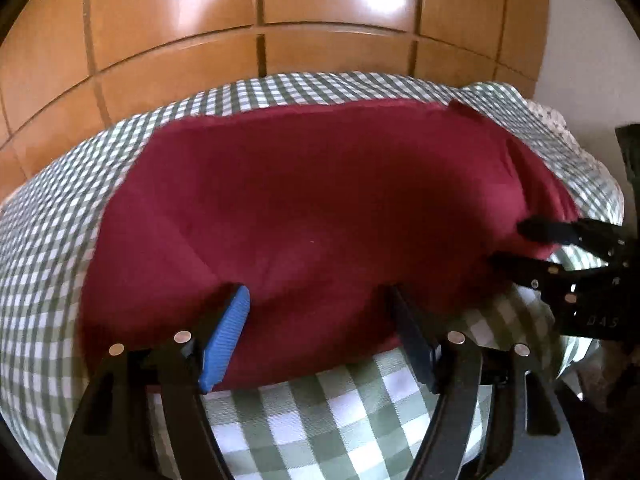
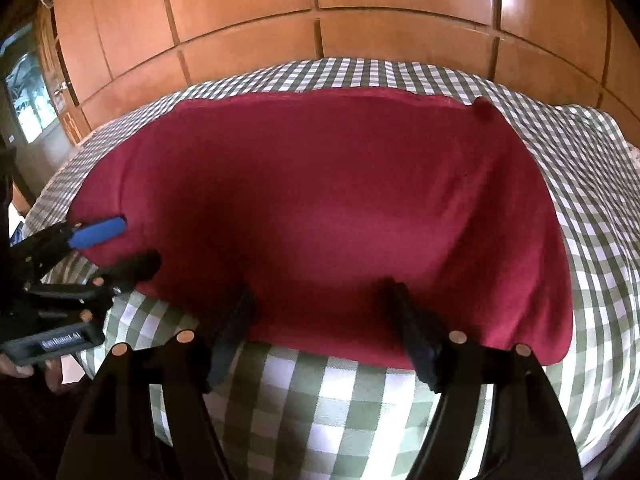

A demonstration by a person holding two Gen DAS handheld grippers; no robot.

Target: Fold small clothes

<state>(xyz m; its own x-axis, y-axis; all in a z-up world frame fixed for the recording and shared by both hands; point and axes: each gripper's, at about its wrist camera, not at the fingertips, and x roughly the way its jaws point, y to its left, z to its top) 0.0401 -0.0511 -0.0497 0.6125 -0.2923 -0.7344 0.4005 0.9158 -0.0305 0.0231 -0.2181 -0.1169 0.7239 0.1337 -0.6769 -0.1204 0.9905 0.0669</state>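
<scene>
A dark red garment lies spread flat on a green-and-white checked cover. My left gripper stands open over the garment's near edge, toward its left end. One blue pad shows, and nothing is pinched between the fingers. From the right wrist view the left gripper sits at the cloth's left near corner. My right gripper is also open above the near hem, with red cloth under the gap. In the left wrist view the right gripper hovers at the garment's right end.
Glossy wooden wardrobe doors rise behind the bed. A window shows at far left. A floral cloth pokes out past the cover's far right corner. A person's hand holds the left gripper's handle.
</scene>
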